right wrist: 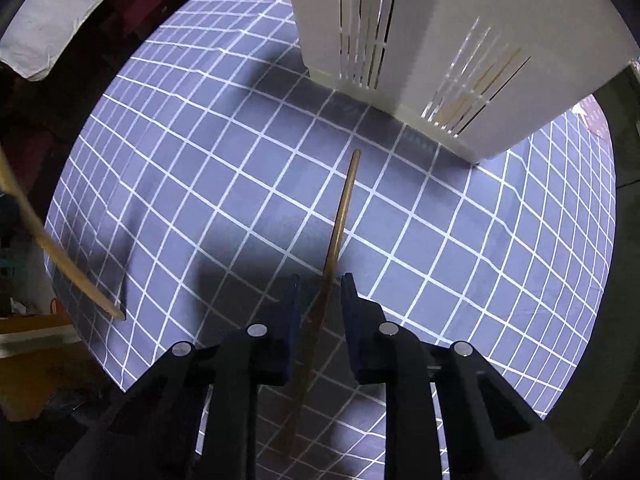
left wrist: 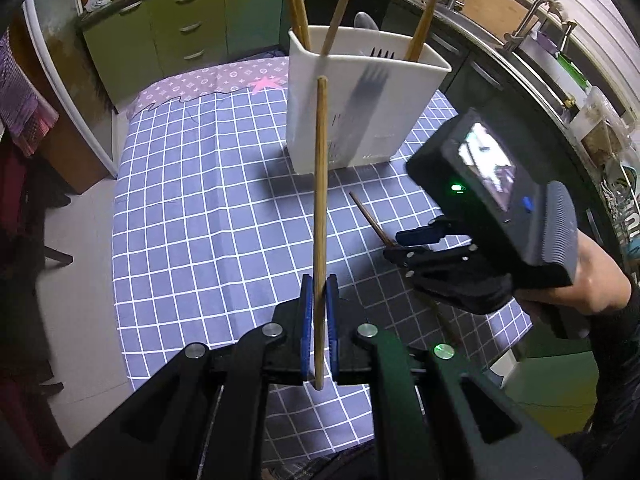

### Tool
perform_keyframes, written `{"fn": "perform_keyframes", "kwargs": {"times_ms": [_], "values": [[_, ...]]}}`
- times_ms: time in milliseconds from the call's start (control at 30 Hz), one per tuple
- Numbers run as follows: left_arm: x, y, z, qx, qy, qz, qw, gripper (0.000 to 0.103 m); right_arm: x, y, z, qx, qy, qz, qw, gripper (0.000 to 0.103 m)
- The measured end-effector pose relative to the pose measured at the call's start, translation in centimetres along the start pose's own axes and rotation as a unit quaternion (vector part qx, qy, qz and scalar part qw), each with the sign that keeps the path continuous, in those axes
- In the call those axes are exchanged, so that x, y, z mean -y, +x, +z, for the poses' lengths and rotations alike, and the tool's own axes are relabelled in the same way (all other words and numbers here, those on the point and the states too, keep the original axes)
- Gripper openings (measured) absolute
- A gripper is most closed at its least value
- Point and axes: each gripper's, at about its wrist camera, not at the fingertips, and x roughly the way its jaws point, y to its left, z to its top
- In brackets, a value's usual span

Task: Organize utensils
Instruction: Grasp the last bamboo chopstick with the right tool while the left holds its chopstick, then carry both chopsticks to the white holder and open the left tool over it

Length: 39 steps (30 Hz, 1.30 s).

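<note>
On the left, the left gripper (left wrist: 319, 292) is clamping a wooden chopstick (left wrist: 321, 208) between its blue pads, jaws closed tight on the lower part of the shaft. The stick is standing nearly upright out of the grip, its long axis running straight toward the white utensil holder (left wrist: 360, 120), with the free end showing against the holder's near wall, just under the rim. So the holder is lying ahead of and beyond this gripper, and by my reckoning the stick's tip has to clear that rim before it can drop in beside the chopsticks and the dark fork (left wrist: 382, 54) already standing inside. The gripper itself is tilted steeply down over the checked tablecloth (left wrist: 192, 208).

Further right, a person's hand (left wrist: 600, 276) is carrying the right gripper (right wrist: 320, 280), which is pointing almost straight down at the cloth. A second chopstick (right wrist: 340, 220) is lying flat on the table, its far end pointing toward the holder's slotted base, its near length passing between the two jaws. The jaws are straddling it with a gap showing on either side, so they are not yet pressing on it. This hand is plainly the nearer one to that stick, and the stick's axis is running along the slot, not across it.
</note>
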Motion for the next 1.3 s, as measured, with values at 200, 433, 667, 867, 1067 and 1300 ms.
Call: {"fn": "perform_keyframes", "kwargs": {"times_ms": [200,433,667,867,1067,1300], "values": [[0.0,-0.3,-0.3,0.003,0.005,0.001,1.0,0.007,-0.1,0.4,0.4,-0.006,-0.001,-0.005,1.0,0.015],[0.0,-0.4,-0.4,0.004,0.008,0.005,0.9999,0.007,0.1,0.3,0.4,0.011,0.007,-0.006,1.0,0.007],[0.0,-0.2,-0.3,0.002,0.01,0.005,0.9999,0.007,1.2,-4.4,-1.8,0.084,0.021,0.023,0.996,0.007],[-0.2,-0.5,-0.4,0.005,0.008,0.004,0.9999,0.007,2.0,-9.7,-5.3,0.174,0.042,0.053,0.982,0.007],[-0.4,-1.4,-0.5,0.017,0.004,0.005,0.9998,0.007,2.9,-12.4,-8.3,0.223,0.061,0.06,0.971,0.007],[-0.3,-2.1,-0.7,0.024,0.008,0.013,0.9996,0.007,3.9,-13.8,-11.6,0.254,0.076,0.059,0.962,0.007]]}}
